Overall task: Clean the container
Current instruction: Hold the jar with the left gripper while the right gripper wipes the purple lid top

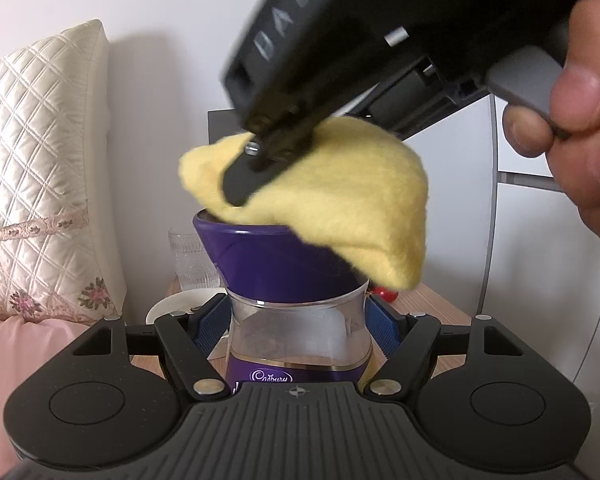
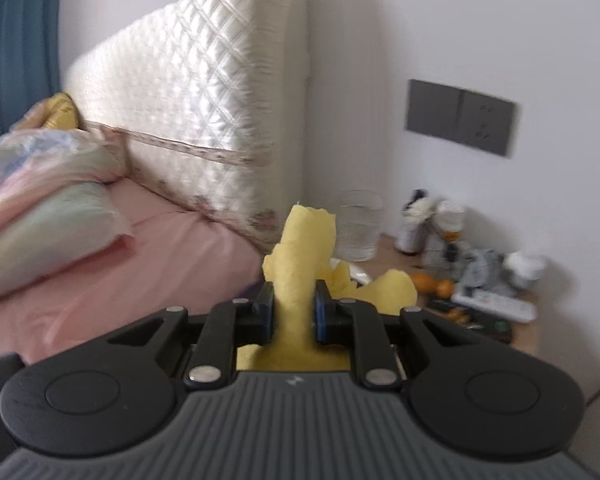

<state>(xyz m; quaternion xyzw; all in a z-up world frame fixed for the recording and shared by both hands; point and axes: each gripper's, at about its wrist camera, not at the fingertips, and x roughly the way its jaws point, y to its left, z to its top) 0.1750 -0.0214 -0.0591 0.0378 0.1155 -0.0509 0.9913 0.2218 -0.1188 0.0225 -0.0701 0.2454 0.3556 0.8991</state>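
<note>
A clear Cadbury jar [image 1: 296,332] with a purple lid [image 1: 272,260] stands upright between the blue pads of my left gripper [image 1: 298,330], which is shut on its body. My right gripper [image 2: 293,312] is shut on a yellow cloth [image 2: 300,264]. In the left wrist view the right gripper [image 1: 256,168] comes down from the upper right and presses the yellow cloth [image 1: 340,196] onto the top of the lid. The cloth drapes over the lid's right side. The jar does not show in the right wrist view.
A wooden bedside table [image 2: 384,252] holds a ribbed glass [image 2: 358,226], a remote [image 2: 496,304], oranges [image 2: 428,282] and small bottles. A white plate [image 1: 172,304] lies behind the jar. A bed with a quilted headboard [image 2: 204,120] is at the left.
</note>
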